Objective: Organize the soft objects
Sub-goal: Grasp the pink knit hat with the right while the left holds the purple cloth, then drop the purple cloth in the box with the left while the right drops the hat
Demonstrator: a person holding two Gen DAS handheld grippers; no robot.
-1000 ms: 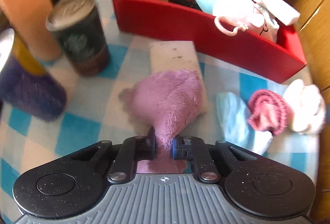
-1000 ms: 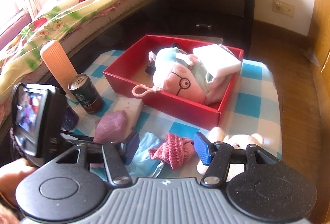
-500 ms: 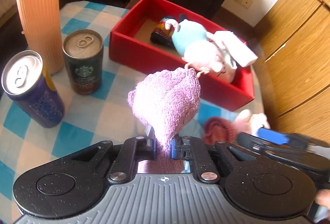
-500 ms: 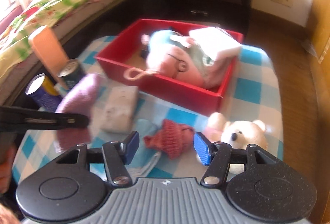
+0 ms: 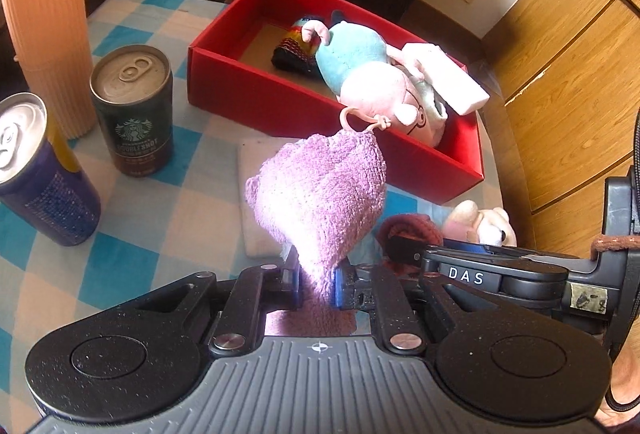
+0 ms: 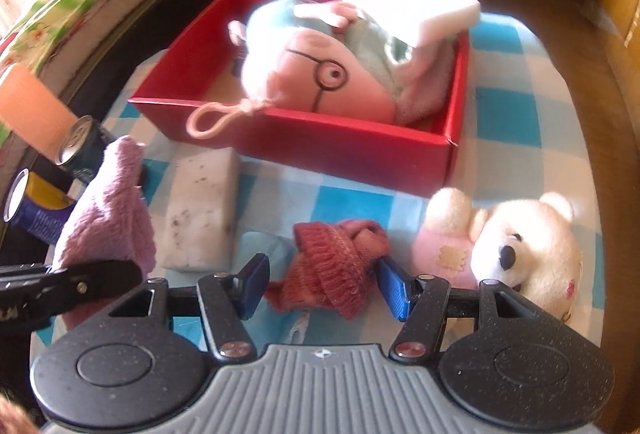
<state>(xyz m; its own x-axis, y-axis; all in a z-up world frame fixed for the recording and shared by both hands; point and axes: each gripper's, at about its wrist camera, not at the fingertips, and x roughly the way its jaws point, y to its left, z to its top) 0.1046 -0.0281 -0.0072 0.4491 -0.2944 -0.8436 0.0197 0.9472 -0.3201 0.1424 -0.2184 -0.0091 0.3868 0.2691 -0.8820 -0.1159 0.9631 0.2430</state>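
Observation:
My left gripper (image 5: 316, 282) is shut on a fluffy purple cloth (image 5: 320, 194), lifted off the checked table short of the red box (image 5: 248, 90); its jaws are easing open while the pads still pinch the cloth. In the right wrist view the cloth (image 6: 108, 218) hangs at the left. My right gripper (image 6: 322, 284) stands open low over a rolled red knitted sock (image 6: 336, 258), which lies between its blue pads; the right pad is close to it or just touching. The box (image 6: 320, 146) holds a pink and blue plush pig (image 6: 312, 74), a white sponge block (image 6: 408, 6) and a dark striped knit.
A white teddy bear (image 6: 520, 242) lies right of the sock, near the table's edge. A flat speckled sponge (image 6: 200, 210) and a pale blue cloth (image 6: 256, 246) lie left of it. Two drink cans (image 5: 132, 114) (image 5: 36, 170) and a ribbed peach tube (image 5: 44, 14) stand at the left.
The left gripper has lifted the purple cloth off the sponge and table. The right gripper has come down and forward until the red sock lies between its fingers.

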